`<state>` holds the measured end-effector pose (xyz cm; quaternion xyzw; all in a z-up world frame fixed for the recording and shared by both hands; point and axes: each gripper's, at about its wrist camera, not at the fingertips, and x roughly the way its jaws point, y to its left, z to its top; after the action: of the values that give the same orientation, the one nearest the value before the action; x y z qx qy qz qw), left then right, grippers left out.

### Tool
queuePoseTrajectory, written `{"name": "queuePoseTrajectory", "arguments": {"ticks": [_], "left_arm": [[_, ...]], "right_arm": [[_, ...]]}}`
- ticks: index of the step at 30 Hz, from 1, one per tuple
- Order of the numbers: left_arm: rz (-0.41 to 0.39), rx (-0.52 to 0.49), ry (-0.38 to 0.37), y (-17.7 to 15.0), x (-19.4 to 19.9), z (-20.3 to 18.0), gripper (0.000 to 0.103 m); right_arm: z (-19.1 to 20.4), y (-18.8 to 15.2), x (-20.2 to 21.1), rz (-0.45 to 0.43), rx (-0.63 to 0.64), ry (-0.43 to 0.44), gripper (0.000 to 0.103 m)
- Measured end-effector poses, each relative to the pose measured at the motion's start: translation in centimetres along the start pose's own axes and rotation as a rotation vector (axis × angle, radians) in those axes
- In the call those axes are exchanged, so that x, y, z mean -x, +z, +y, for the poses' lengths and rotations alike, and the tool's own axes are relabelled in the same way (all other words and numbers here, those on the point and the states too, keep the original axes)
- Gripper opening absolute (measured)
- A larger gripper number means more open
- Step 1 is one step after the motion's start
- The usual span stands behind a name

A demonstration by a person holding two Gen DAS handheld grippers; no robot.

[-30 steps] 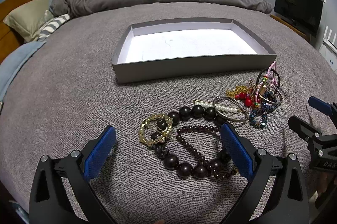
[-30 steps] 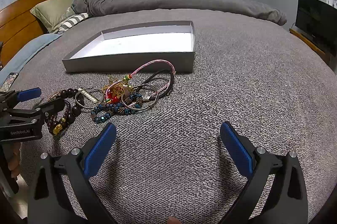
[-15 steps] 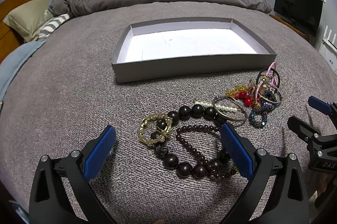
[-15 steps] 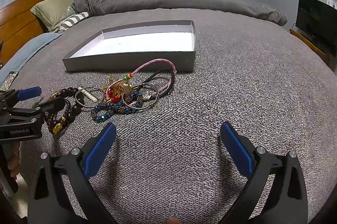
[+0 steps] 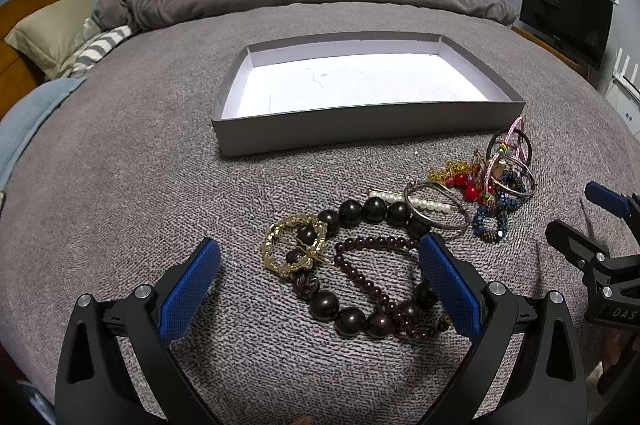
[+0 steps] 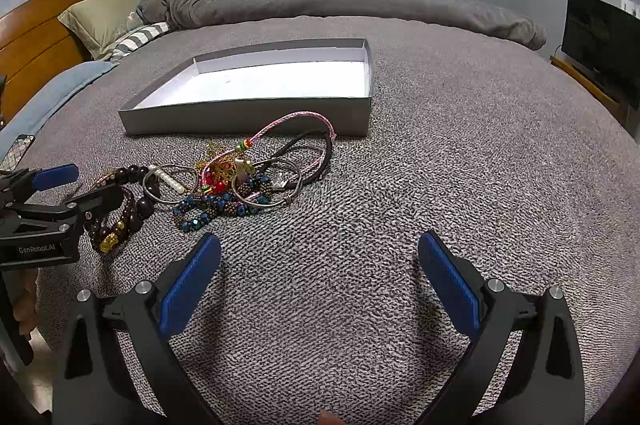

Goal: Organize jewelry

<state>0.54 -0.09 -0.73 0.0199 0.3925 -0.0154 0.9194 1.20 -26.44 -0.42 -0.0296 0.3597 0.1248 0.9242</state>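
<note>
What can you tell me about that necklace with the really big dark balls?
The big-bead strand is a loop of large, glossy, dark brown round beads, wood-like by their look. It lies flat on the grey knitted bedcover, in front of the empty grey box. A gold chain bracelet overlaps it, and a strand of small purple beads lies across the loop. The open left gripper hovers around it.

You have a tangled heap of bracelets (image 6: 240,181) lying loose on the grey bedspread, just before the shallow grey tray (image 6: 248,113), whose white floor is bare.
</note>
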Motion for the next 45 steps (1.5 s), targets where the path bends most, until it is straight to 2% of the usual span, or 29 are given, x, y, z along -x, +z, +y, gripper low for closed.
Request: {"name": "queuePoseTrajectory", "arguments": {"ticks": [15,20,25,27,30,32,45], "left_arm": [[-0.007,-0.011,-0.003,0.2,0.1,0.1,0.101],[-0.044,-0.002,-0.016,0.7,0.9,1.2,0.101],[-0.037,-0.013,-0.035,1.0,0.6,1.6,0.101],[-0.025,-0.011,-0.056,1.1,0.4,1.8,0.101],[-0.027,-0.014,-0.053,1.3,0.3,2.1,0.101],[-0.03,-0.016,-0.047,1.3,0.3,2.3,0.101],[-0.022,-0.019,-0.065,1.4,0.0,2.5,0.101]], "right_arm": [[-0.4,0.5,0.6,-0.022,-0.008,-0.003,0.098],[-0.5,1.5,0.7,-0.049,-0.016,0.009,0.097],[-0.5,3.5,0.1,-0.074,0.008,-0.003,0.082],[-0.7,4.0,-0.3,-0.07,0.005,-0.003,0.072],[-1.0,4.7,-1.4,-0.043,-0.001,0.002,0.058],[-1.1,5.1,-2.1,-0.024,-0.001,0.011,0.053],[0.9,6.0,-3.8,-0.043,0.079,-0.025,0.05]]}}
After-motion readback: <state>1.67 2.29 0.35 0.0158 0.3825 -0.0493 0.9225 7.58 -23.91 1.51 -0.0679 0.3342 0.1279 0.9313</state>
